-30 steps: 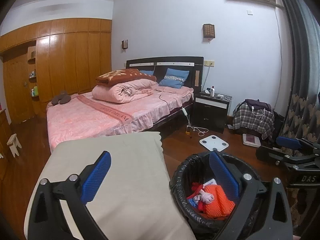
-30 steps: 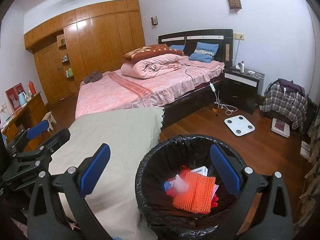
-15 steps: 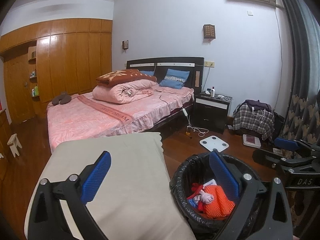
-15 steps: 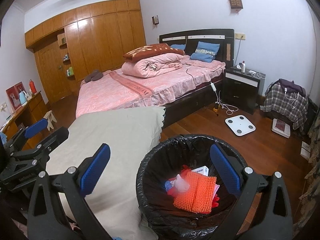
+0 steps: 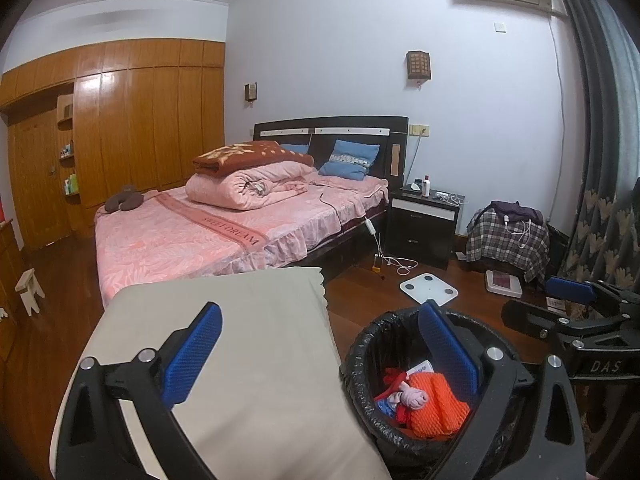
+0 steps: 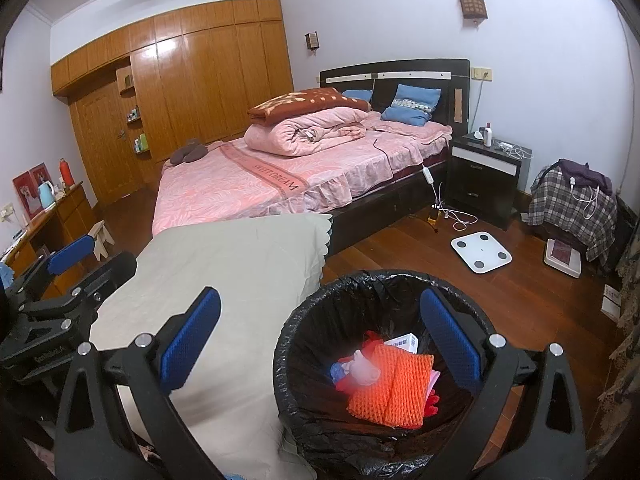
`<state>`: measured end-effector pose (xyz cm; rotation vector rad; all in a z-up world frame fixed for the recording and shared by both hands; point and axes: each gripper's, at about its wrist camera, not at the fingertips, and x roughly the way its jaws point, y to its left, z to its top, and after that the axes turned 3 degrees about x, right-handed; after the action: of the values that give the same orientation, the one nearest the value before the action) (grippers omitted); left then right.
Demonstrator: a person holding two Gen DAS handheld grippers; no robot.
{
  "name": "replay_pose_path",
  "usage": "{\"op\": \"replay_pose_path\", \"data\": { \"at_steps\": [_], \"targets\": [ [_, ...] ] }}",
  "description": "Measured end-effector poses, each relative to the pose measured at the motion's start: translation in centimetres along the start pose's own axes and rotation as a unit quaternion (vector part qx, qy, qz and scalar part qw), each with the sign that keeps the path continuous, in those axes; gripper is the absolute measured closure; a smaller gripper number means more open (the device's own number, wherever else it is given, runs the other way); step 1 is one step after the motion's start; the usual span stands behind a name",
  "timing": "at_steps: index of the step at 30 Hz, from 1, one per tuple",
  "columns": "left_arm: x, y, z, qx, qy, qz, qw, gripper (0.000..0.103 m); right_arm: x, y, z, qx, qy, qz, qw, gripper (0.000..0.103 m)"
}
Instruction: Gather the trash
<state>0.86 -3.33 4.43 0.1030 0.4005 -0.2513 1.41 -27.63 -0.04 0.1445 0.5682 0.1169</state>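
— How far along is the collecting, would you say?

— Mostly done, by my guess. The trash bin [image 6: 384,360], low and right of centre in the right wrist view, already holds a heap: an orange foam net sleeve [image 6: 394,388], a small white printed box [image 6: 404,342], a pale crumpled wad [image 6: 362,370] and scraps of red and blue under them.

— And the tongs?

— Both empty. The left tongs [image 5: 316,354] are spread wide, one blue pad over the cloth-covered bench [image 5: 248,360], the other over the bin's rim. The right tongs [image 6: 318,338] are spread just the same, pinching nothing. (You can see each tool at the edge of the other's view.)

— Anything left to pick up?

— Nothing I can spot. The beige cloth on the bench is bare and smooth, with a scalloped edge at its far end. The wooden floor [image 6: 400,248] shows only a white bathroom scale [image 6: 481,251] and cables, hardly rubbish.

— What's the bin like?

— Round, lined with a glossy black plastic bag [image 6: 340,288] crinkled over the rim. The foam net is soft and ribbed like a honeycomb; it would squash at a touch.

— And beyond?

— A bed [image 6: 280,176] in pink patterned fabric, upper middle of the frame, with folded quilts.
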Motion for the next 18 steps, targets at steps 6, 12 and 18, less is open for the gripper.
{"op": "replay_pose_path", "data": {
  "at_steps": [6, 12, 18],
  "targets": [
    [0.00, -0.02, 0.01, 0.000, 0.000, 0.000, 1.0000, 0.006, -0.02, 0.05, 0.01, 0.000, 0.000, 0.000, 1.000, 0.006],
    [-0.01, -0.03, 0.01, 0.000, 0.000, 0.000, 1.0000, 0.006, 0.00, 0.07, -0.01, 0.000, 0.001, 0.000, 1.000, 0.006],
    [-0.01, -0.04, 0.02, 0.000, 0.000, 0.000, 1.0000, 0.006, -0.02, 0.10, -0.01, 0.000, 0.000, 0.000, 1.000, 0.006]
  ]
}}
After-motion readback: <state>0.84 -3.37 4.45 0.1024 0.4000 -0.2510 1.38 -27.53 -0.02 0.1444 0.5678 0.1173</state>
